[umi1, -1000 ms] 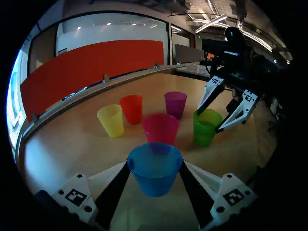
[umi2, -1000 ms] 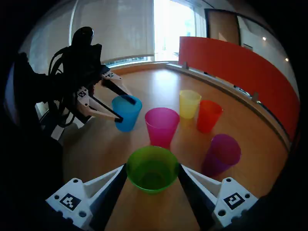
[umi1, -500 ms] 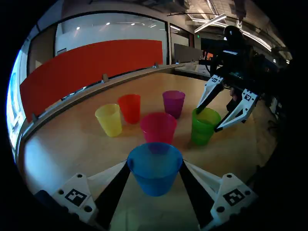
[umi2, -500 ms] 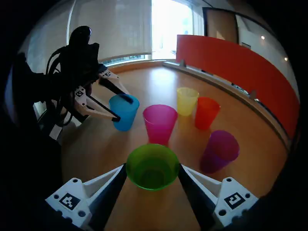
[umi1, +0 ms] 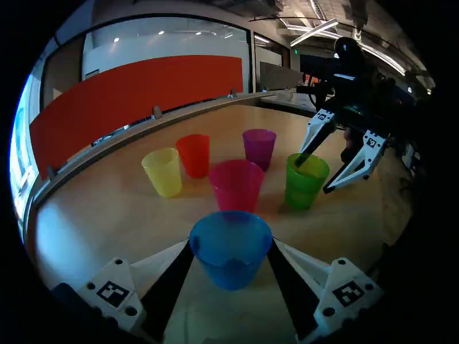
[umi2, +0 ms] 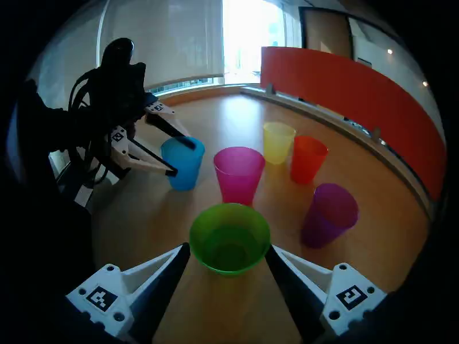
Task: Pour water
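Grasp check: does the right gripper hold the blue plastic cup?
No, the right gripper has its fingers on the green plastic cup.

White tapered fingers (umi1: 150, 268) with black inner faces are seen on the left gripper (umi1: 230, 246) and right gripper (umi2: 227, 247), each marked with square black-and-white tags (umi1: 112, 293).

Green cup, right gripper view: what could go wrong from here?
1. The right gripper pinches the green cup from two sides; tilting to pour could let it slip or buckle.
2. The pink cup stands close to it and to the blue cup in the left gripper; a swing could topple it.
3. A missed pour wets the table.
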Available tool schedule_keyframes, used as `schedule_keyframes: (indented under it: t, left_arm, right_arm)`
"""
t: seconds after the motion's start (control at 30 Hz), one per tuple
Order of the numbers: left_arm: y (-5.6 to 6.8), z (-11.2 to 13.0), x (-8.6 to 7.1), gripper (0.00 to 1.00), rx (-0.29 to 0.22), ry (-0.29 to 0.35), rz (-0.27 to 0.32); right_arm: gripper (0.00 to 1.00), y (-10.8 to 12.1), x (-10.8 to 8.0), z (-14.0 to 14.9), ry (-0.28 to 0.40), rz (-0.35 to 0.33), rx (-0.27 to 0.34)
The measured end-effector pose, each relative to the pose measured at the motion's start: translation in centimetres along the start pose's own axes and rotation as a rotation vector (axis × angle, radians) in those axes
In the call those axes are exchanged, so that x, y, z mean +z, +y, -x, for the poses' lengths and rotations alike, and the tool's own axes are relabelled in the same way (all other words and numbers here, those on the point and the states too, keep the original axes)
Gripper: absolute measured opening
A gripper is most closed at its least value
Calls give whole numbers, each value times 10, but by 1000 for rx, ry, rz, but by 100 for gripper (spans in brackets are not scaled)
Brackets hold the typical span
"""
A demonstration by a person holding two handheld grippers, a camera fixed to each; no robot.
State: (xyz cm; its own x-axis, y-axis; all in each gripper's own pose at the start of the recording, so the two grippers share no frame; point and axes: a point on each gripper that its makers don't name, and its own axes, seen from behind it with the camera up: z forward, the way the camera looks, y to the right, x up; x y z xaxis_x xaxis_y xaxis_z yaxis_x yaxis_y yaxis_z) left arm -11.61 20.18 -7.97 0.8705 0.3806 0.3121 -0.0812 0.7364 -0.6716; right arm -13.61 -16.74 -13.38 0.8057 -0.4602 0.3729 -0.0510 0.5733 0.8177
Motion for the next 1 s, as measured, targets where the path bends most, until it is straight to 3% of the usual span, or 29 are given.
schedule_keyframes:
  t: [0.6,1.0]
  left_arm:
    - [3,18,-12,87,8,-23,-18]
    - [-1,33,-30,88,38,-59,-61]
  right_arm:
    - [100,-2,-16,17,6,46,47]
    - [100,-5,-36,30,34,106,97]
